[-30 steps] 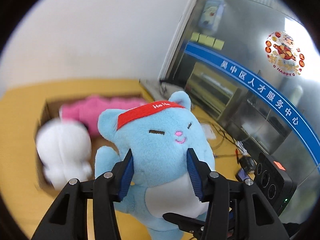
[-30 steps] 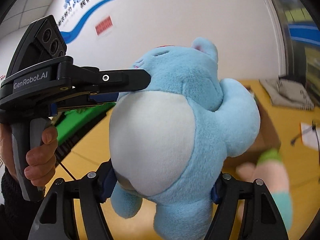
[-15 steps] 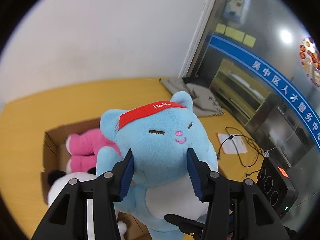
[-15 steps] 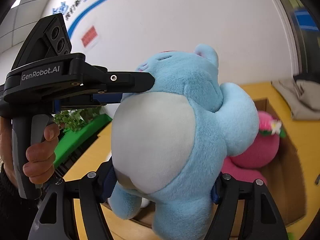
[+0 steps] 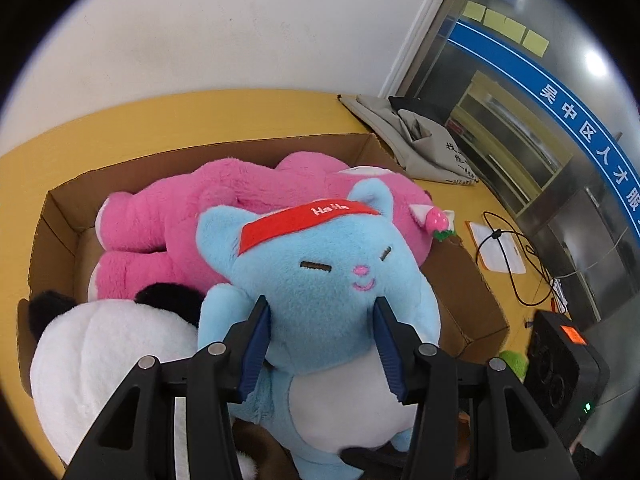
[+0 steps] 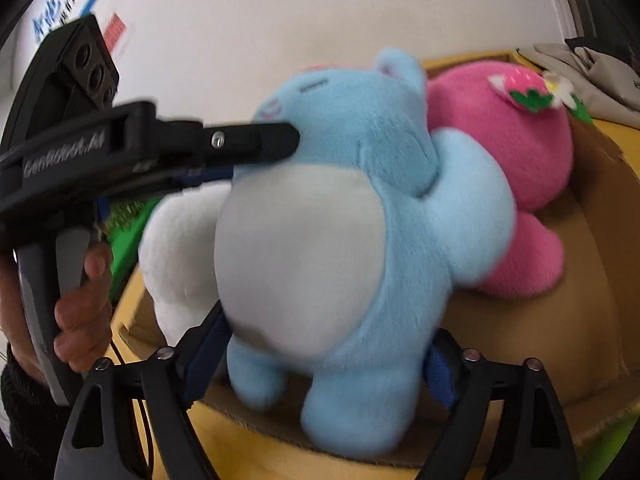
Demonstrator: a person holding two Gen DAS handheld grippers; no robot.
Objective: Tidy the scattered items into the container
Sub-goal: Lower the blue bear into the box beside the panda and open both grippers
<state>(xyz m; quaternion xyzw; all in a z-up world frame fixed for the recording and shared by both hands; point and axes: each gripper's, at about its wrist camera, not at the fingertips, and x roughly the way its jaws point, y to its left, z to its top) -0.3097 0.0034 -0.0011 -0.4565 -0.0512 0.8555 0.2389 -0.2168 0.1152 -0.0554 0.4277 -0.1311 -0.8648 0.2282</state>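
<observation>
Blue plush cat [image 5: 336, 276], one, red headband across the brow, clamped at the cheeks between the blue pads of the left gripper [image 5: 322, 334]; jaws partly closed, pressing into the fur on both sides. Hanging over the open cardboard box [image 5: 60, 216], belly and feet below the left jaws, head just beyond their tips.

Lower body of the same cat [image 6: 332, 248] between the jaws of the right gripper [image 6: 320, 364], which are opening; in the right wrist view, a blue pad just beside each flank, contact too blurred to tell. Left gripper's finger [image 6: 256, 144] seen there from the side, pushed into the cat's cheek, with a person's hand [image 6: 76, 312] around the handle.

Three plush toys counted in all: the blue cat, one pink toy [image 5: 248, 208] with a strawberry on its ear lying in the box beyond the left jaws, and one white toy with black ears [image 5: 108, 356] to the left of them, also in the box.

One box, on a yellow table [image 5: 168, 120]. Beyond and right of the left jaws: one grey cloth bag [image 5: 420, 140], one sheet of paper [image 5: 496, 252] with a black cable [image 5: 524, 276] across it.
</observation>
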